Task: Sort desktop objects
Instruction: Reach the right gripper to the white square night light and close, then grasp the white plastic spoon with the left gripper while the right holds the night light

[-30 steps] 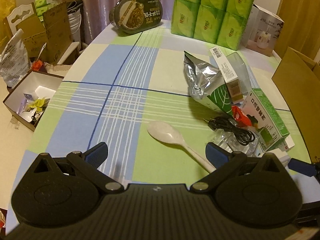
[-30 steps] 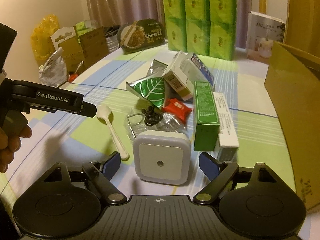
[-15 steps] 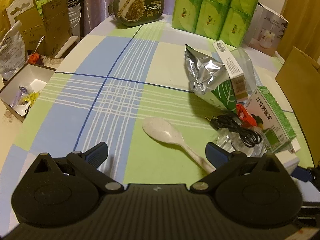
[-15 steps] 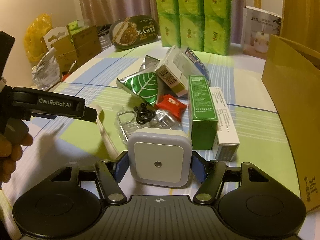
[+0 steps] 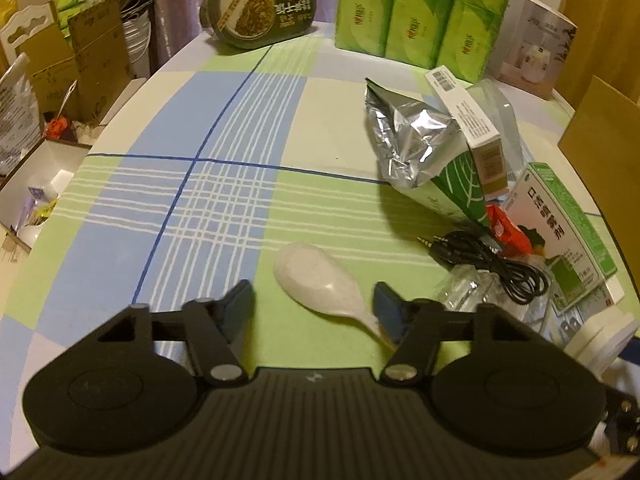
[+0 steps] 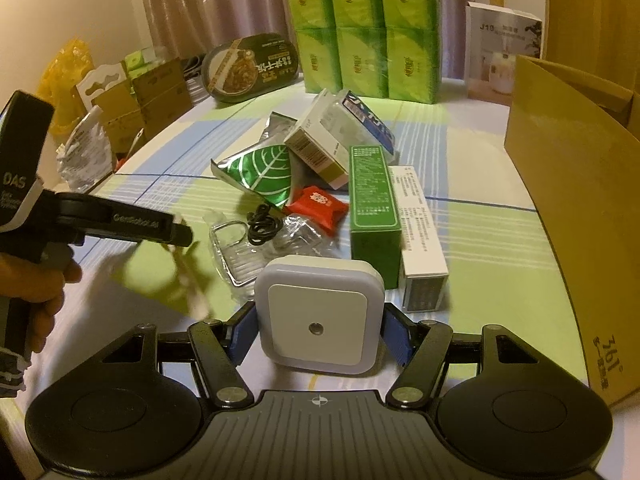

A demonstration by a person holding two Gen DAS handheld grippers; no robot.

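A checked tablecloth point(image 5: 224, 184) carries a white spoon point(image 5: 320, 284), foil pouch point(image 5: 412, 148) and green tissue packs point(image 5: 416, 8).

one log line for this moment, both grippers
left gripper: jaws closing around spoon | right gripper: shut on night light

We see a desk point(image 5: 224, 184) under a checked cloth of blue, green and cream, lit by warm indoor light; behind it hangs a pleated curtain point(image 6: 208, 4) beside a pale wall point(image 6: 68, 4), with cardboard boxes point(image 5: 80, 64) stacked along the desk's far left edge
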